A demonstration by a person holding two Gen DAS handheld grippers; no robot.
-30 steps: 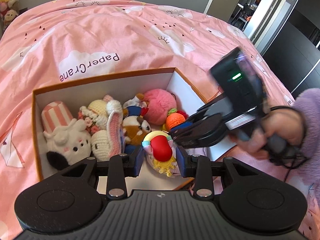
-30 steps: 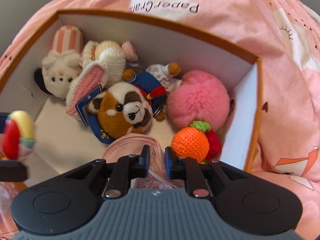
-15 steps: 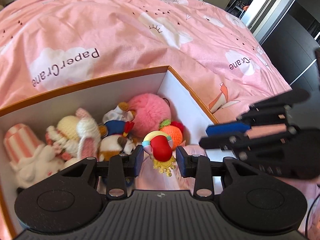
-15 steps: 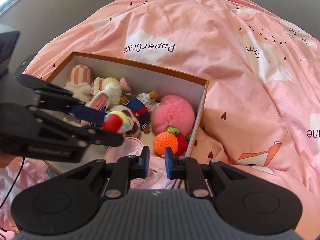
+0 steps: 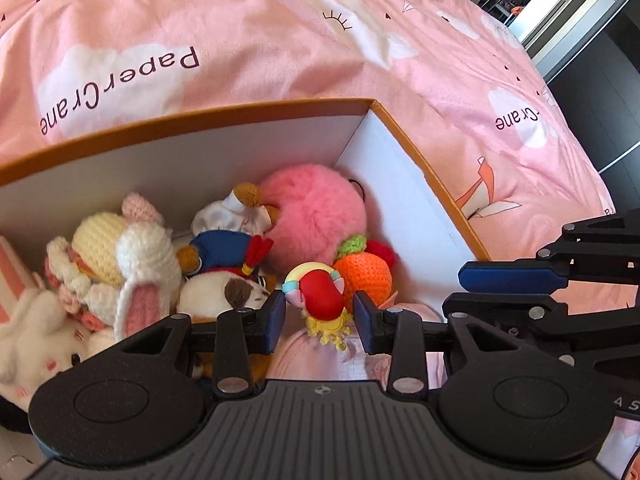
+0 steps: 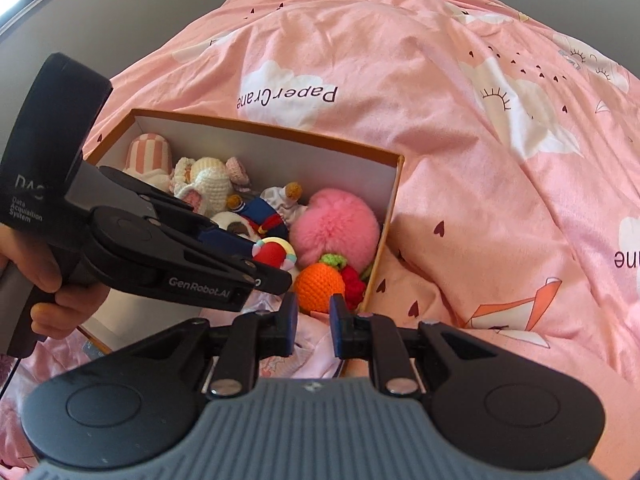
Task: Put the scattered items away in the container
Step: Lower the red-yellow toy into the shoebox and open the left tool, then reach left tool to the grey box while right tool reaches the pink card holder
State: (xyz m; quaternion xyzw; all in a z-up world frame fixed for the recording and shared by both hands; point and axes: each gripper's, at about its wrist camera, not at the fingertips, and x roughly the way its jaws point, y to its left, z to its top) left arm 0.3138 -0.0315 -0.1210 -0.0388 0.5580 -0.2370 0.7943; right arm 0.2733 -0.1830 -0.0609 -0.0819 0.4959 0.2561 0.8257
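The left gripper [image 5: 320, 316] holds a small glossy figurine with a red body, yellow halo and yellow frilled base [image 5: 320, 300] over the near right part of the orange-rimmed white cardboard box [image 5: 240, 148], so the step in hand looks like the drop-off of this toy. Its jaws stand either side of the figurine, and the figurine hangs between them; whether the pads still press it or have just slackened I cannot tell, since thin gaps seem to show at both sides. The next move, I judge, calls for parting the jaws fully above the free patch at the box's six o'clock, beside the crocheted orange fruit with a green top [image 5: 362, 276], then lifting clear without snagging the fluffy pink pompom [image 5: 316, 216] at twelve o'clock of it. The right gripper [image 6: 313, 320] has its jaws a little apart on nothing, hovering over the box's near edge. The right wrist view alone shows the whole box on the pink printed duvet [image 6: 480, 160], the hand on the left tool, and the bed around the box free of stray toys; the left wrist view alone shows the figurine's base and the white plush rabbit [image 5: 36, 332] at nine o'clock.
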